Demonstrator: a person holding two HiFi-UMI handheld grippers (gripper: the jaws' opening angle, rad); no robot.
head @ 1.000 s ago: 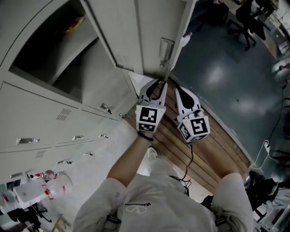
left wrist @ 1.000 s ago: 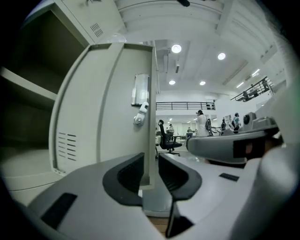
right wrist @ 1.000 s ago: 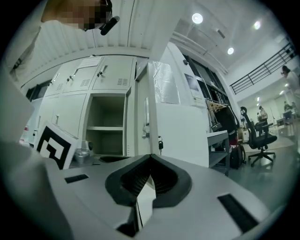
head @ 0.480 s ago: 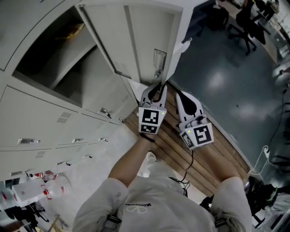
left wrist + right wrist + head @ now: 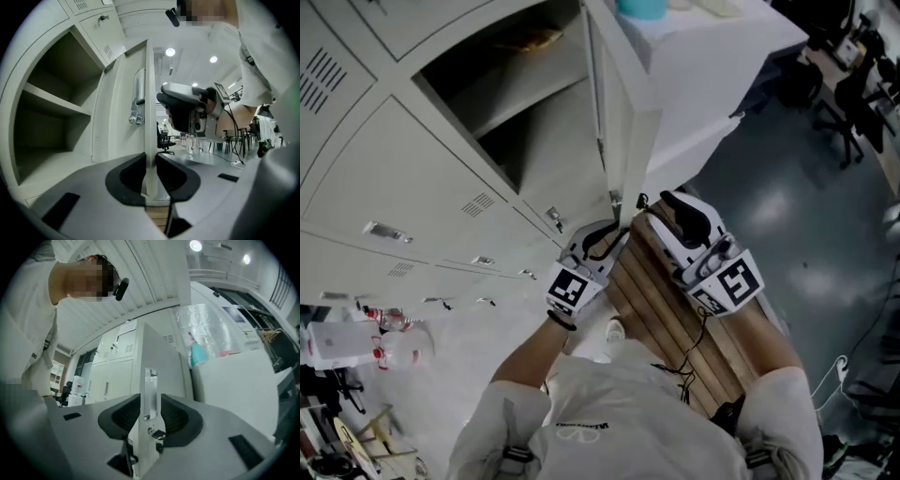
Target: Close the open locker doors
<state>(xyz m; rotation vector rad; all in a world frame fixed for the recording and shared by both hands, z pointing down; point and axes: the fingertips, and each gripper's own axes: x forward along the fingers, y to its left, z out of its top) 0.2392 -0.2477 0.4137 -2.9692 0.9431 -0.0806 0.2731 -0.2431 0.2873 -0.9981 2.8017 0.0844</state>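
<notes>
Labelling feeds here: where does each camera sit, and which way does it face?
Left gripper view: rides the left gripper, facing level; fingers, just eased wider, grip the locker door edge; torso upper right.
Right gripper view: rides the right gripper, tilted slightly up; fingers, just opened, straddle the door untouched; torso at left.
Head view: on the person's head, steeply down at door, both grippers, forearms, torso.
Shared: all three show the door.

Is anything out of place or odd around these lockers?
One locker door stands swung out from the bank, leaving its shelved compartment exposed, while the neighbouring doors are shut. Nothing looks damaged or spilled.
</notes>
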